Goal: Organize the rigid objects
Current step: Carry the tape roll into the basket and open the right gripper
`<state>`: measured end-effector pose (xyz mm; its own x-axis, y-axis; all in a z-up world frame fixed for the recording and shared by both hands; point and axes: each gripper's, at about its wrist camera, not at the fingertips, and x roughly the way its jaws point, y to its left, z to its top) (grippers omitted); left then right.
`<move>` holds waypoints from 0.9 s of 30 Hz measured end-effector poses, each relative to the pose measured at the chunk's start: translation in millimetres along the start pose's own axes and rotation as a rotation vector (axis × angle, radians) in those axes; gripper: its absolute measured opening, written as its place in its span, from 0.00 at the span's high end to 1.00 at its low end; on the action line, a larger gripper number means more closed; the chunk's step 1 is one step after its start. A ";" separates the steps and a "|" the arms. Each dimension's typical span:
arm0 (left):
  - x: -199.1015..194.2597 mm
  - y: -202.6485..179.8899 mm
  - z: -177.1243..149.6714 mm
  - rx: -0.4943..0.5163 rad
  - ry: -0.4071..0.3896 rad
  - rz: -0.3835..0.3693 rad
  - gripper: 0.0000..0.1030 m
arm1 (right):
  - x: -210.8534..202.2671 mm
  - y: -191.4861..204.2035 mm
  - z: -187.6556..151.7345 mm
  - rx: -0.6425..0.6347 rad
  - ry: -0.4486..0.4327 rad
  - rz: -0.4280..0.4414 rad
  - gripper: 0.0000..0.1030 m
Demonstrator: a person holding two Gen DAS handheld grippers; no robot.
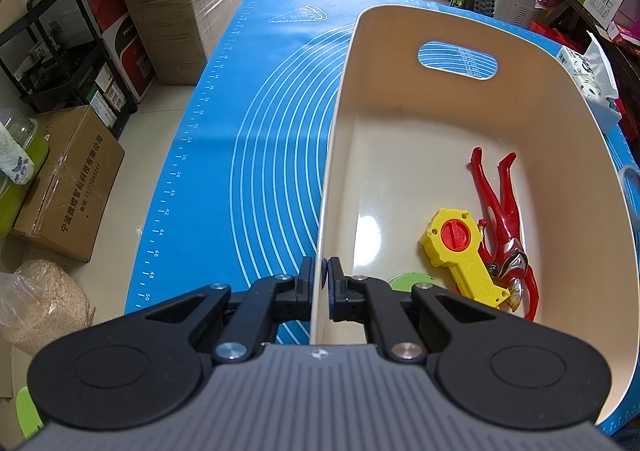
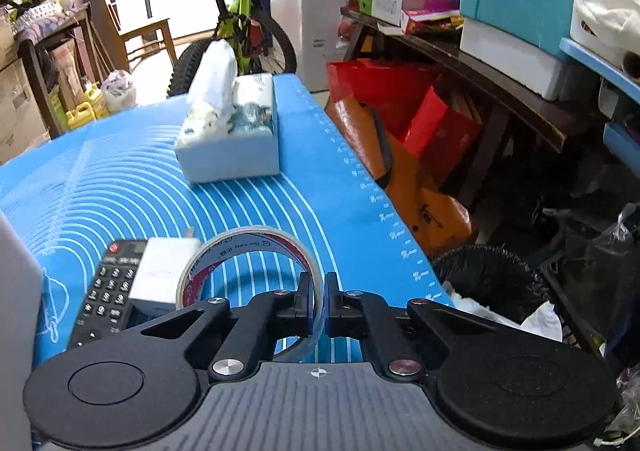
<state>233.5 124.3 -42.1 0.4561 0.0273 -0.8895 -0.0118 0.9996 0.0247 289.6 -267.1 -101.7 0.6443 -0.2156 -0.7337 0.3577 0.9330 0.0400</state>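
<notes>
The left gripper (image 1: 325, 287) is seen clamped on the near left wall of a cream plastic bin (image 1: 560, 99), one finger outside the wall and one inside, pads pressed to it. The bin stands on a blue baking mat (image 1: 248, 139) printed with white arcs and ruler marks. Inside the bin, toward its right side, a yellow toy with a red dial (image 1: 460, 251) lies on the floor, touching a red and silver action figure (image 1: 506, 235) just beside it; a green round item (image 1: 408, 279) is partly hidden behind the gripper linkage and cannot be identified. The right gripper (image 2: 319, 305) is closed on the near rim of a roll of clear tape (image 2: 248, 255), the band pinched between the pads, the roll standing on edge on the mat. Just left of the roll a white charger block (image 2: 164, 271) rests on a black remote control (image 2: 108, 283). Farther back on the mat a tissue box (image 2: 230, 135) is noted, well apart from the tape. A black waste bin (image 2: 492, 283) stands on the floor beside the table edge
</notes>
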 end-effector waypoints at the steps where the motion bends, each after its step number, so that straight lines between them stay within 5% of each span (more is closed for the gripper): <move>1: 0.0 0.1 0.1 -0.001 0.000 -0.001 0.91 | -3.8 -1.2 1.7 0.005 -0.011 -0.003 0.85; 9: 0.1 -0.1 0.0 0.000 0.000 -0.001 0.91 | -32.1 1.7 16.5 0.010 -0.065 0.042 0.85; 22: 0.1 0.6 0.1 -0.001 0.000 -0.002 0.91 | -104.6 95.0 30.7 -0.102 -0.162 0.383 0.85; 27: 0.0 0.2 0.0 -0.002 0.000 -0.002 0.91 | -121.0 130.1 26.6 -0.179 -0.154 0.445 0.85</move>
<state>233.5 124.5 -42.1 0.4561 0.0257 -0.8896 -0.0125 0.9997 0.0225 276.1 -127.2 10.3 0.8053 0.1865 -0.5628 -0.0871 0.9761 0.1989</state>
